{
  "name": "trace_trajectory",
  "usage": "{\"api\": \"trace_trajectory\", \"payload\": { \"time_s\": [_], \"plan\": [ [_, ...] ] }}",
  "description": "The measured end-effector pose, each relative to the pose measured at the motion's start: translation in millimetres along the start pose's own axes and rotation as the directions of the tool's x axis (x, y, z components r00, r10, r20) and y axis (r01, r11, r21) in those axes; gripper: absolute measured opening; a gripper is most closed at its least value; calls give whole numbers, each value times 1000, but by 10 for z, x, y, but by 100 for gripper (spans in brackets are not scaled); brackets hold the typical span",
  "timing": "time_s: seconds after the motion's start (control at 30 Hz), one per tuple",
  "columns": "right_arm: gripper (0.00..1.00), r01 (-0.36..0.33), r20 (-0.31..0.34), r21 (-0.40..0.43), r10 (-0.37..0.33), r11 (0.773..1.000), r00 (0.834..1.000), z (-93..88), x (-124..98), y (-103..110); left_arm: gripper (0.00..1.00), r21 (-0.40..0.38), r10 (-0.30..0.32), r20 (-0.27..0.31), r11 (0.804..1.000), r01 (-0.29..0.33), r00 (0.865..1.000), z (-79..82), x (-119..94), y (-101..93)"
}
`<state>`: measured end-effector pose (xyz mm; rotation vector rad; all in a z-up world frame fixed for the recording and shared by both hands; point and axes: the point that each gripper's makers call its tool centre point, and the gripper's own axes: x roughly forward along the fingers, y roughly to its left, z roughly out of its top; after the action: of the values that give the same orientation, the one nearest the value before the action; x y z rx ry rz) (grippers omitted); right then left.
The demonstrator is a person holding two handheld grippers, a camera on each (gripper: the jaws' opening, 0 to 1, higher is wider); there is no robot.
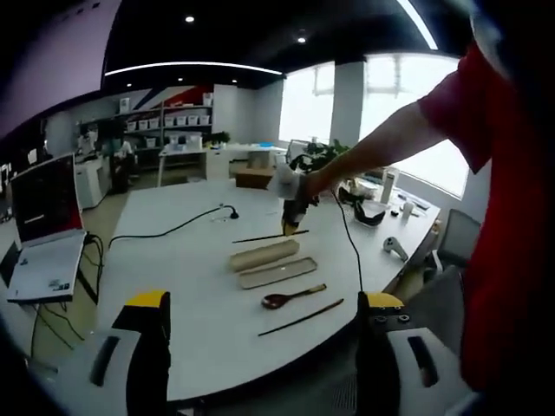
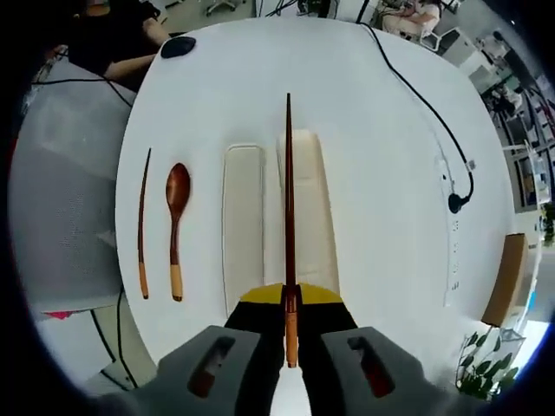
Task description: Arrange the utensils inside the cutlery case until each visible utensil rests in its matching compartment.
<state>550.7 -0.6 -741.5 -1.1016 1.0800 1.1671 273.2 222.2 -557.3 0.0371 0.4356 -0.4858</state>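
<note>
On the white table the beige cutlery case lies as two long parts side by side: a flat tray and a thicker part. My right gripper is shut on a dark wooden chopstick, which points out over the seam between the two parts. A wooden spoon and a second chopstick rest on the table beside the tray. My left gripper hangs open, short of the table's near edge.
A black cable runs across the table, and a black mouse sits at its far rim. A person's arm in a red sleeve reaches in from the right. A laptop stands at the left.
</note>
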Motion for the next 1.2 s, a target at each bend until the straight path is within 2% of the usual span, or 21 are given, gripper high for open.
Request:
{"api": "trace_trajectory", "payload": {
  "time_s": [0.33,0.43,0.63,0.97,1.2],
  "plan": [
    [0,9,48,81,-13,997,999,14,116,-214,91,15,21,-5,1000,-20,1000,32,-7,-18],
    [0,19,37,49,-21,999,999,12,157,-234,91,14,20,-9,1000,-20,1000,20,4,-28],
    [0,21,45,51,-23,998,999,60,228,-300,91,15,22,-13,1000,-22,1000,5,2,-27],
    [0,16,52,23,-17,1000,998,143,431,-243,91,10,25,-25,1000,-25,999,-40,8,22],
    [0,24,23,34,-24,999,999,71,544,-253,91,9,24,-29,1000,-24,999,-44,31,26]
  ]
}}
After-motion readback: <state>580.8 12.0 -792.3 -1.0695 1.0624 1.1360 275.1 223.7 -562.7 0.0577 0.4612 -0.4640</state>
